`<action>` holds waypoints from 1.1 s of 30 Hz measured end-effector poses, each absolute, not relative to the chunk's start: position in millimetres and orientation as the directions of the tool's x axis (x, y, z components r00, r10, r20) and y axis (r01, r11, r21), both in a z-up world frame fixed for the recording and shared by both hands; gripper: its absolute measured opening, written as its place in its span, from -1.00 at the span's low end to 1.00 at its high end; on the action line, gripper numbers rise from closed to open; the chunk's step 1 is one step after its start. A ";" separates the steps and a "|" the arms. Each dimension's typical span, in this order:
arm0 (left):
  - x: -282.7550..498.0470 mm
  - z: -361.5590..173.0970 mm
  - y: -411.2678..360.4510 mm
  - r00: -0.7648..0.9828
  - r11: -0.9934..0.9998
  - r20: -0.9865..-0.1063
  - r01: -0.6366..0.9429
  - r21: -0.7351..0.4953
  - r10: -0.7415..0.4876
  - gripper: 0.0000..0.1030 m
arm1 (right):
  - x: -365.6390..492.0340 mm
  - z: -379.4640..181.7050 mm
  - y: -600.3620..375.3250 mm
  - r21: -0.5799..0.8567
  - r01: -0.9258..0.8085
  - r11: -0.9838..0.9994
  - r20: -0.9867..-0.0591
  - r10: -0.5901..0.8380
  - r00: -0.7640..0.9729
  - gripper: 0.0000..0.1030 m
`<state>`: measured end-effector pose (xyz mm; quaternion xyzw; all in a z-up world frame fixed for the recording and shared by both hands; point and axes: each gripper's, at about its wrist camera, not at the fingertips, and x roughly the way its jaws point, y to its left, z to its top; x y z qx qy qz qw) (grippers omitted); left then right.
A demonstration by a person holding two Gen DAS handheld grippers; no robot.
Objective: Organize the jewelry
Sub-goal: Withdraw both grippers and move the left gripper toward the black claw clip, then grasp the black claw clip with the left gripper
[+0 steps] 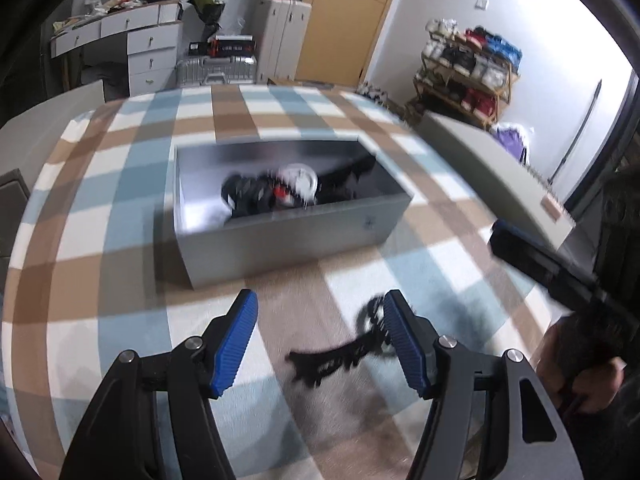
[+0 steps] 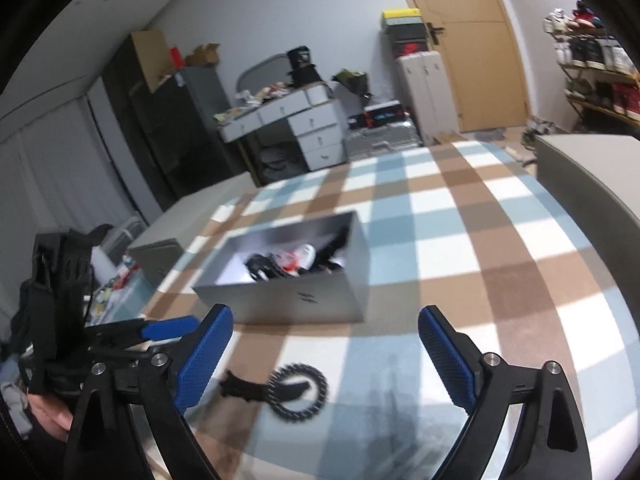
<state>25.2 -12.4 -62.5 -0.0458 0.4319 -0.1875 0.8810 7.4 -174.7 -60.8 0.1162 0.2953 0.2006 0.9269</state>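
Observation:
A grey open box point(image 1: 288, 236) sits on the checked cloth and holds a jumble of black, white and red jewelry point(image 1: 280, 190); it also shows in the right wrist view point(image 2: 296, 296). A black beaded bracelet with a black hair clip point(image 1: 340, 354) lies on the cloth in front of the box, near my left gripper's right finger; in the right wrist view it point(image 2: 296, 392) lies between the fingers, toward the left one. My left gripper point(image 1: 320, 340) is open and empty above the cloth. My right gripper point(image 2: 324, 360) is open and empty.
The table has a blue, brown and white checked cloth point(image 1: 120, 200). A grey box lid point(image 1: 500, 168) lies at the right. The right gripper point(image 1: 560, 272) shows at the right edge of the left view. A small grey box point(image 2: 160, 260) stands left of the box.

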 end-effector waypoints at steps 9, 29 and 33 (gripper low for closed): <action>19.0 -86.9 -14.7 0.459 0.904 -0.787 0.315 -0.289 -0.411 0.23 | -3.9 -82.5 -178.7 0.330 -0.273 0.904 -0.557 0.420 0.717 0.85; 17.6 -87.5 -73.8 0.375 0.767 -0.873 0.642 0.001 -0.313 -0.25 | -11.7 -80.4 -179.3 0.327 -0.282 0.902 -0.554 0.425 0.716 0.85; 12.6 -85.6 -75.5 0.352 0.751 -0.879 0.660 -0.011 -0.321 -0.72 | -12.4 -79.4 -180.5 0.333 -0.281 0.900 -0.550 0.428 0.717 0.85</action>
